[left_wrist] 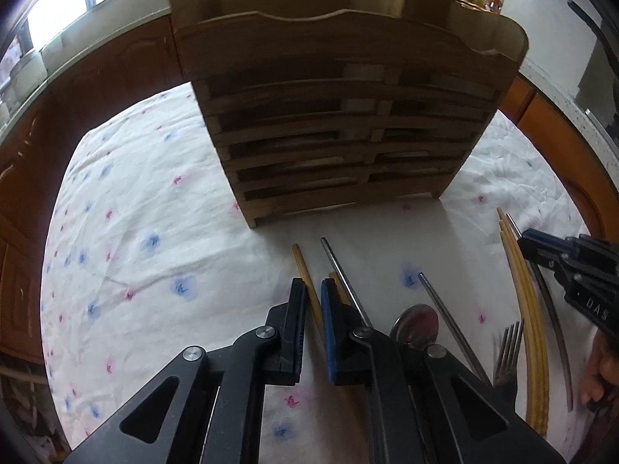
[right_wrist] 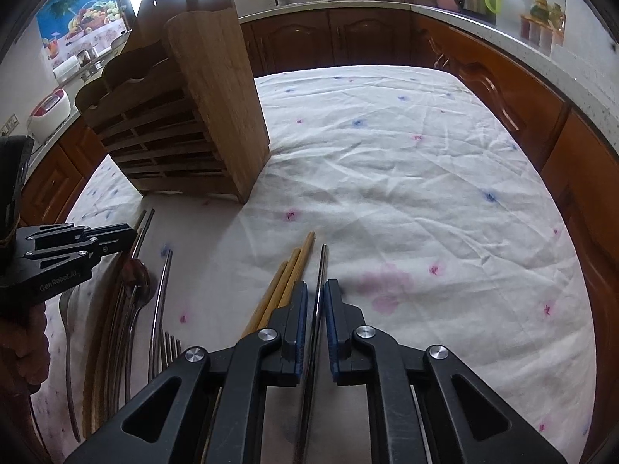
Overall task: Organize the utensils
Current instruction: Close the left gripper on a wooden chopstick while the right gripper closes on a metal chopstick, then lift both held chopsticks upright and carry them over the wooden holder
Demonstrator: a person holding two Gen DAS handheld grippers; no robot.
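Observation:
A slatted wooden utensil holder stands on the flowered tablecloth. In front of it, my left gripper is shut on a wooden chopstick that runs between its pads. Beside it lie two metal chopsticks, a spoon and a fork. My right gripper is shut on a metal chopstick, with several wooden chopsticks lying just left of it. Each gripper shows at the edge of the other's view: the right gripper, the left gripper.
The white tablecloth stretches bare to the right of the holder. More forks and spoons lie under the left gripper. Brown kitchen cabinets and a counter ring the table. A hand shows at the right edge.

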